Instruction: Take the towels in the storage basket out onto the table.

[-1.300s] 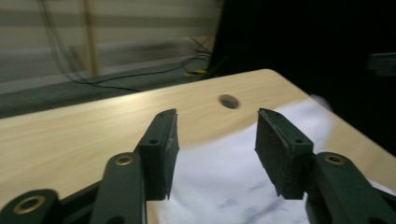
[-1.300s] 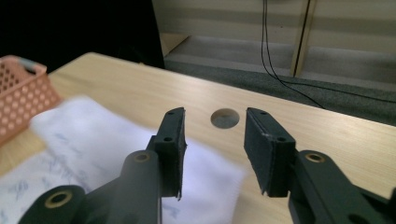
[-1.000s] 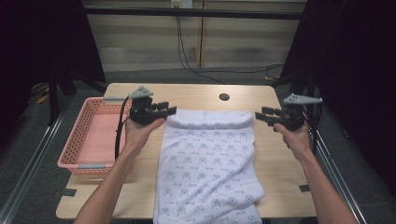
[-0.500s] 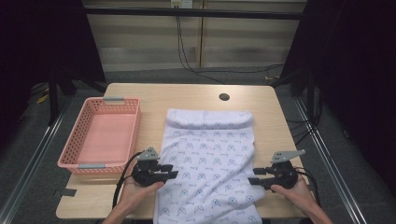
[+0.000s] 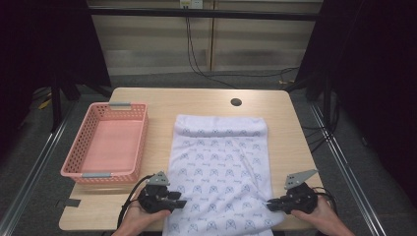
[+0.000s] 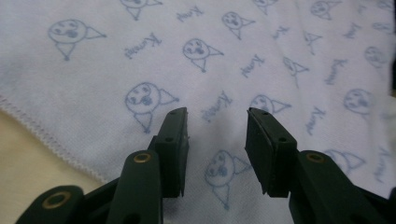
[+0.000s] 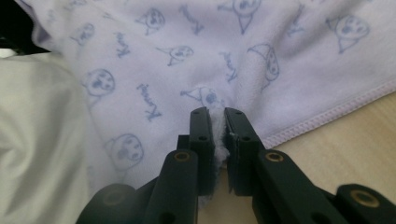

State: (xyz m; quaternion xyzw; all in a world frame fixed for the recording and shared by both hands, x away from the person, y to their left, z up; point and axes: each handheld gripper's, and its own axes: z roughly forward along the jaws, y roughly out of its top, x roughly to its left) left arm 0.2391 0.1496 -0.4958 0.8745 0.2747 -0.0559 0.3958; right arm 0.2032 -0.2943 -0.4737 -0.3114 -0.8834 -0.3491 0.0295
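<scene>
From above, on the light wooden table (image 5: 206, 101), my printed white towel (image 5: 221, 162) lies spread flat down the middle, its far end folded over into a soft roll and its near end reaching the table's near edge. To its left, well apart from the cloth, sits a pink plastic basket (image 5: 109, 142), and beyond the towel's far end there is a small dark round hole (image 5: 236, 102) in the tabletop. I hold my left gripper (image 5: 178, 203) at the towel's near left edge and my right gripper (image 5: 269, 203) at its near right edge, both pointing inward toward the cloth; from this height I cannot judge either gap. Along my left gripper (image 6: 217, 140), the two black jaws stand clearly apart, hovering over the towel (image 6: 224, 56) just inside its stitched hem, with nothing between them but the blue cartoon faces printed on the cloth; bare tabletop (image 6: 28, 168) shows at the lower left. Along my right gripper (image 7: 218, 135), the jaws are pressed together on a pinched ridge of the towel (image 7: 187, 56), white terry bunched up between the pads close beside the stitched hem, with tabletop (image 7: 355, 140) on the right.
</scene>
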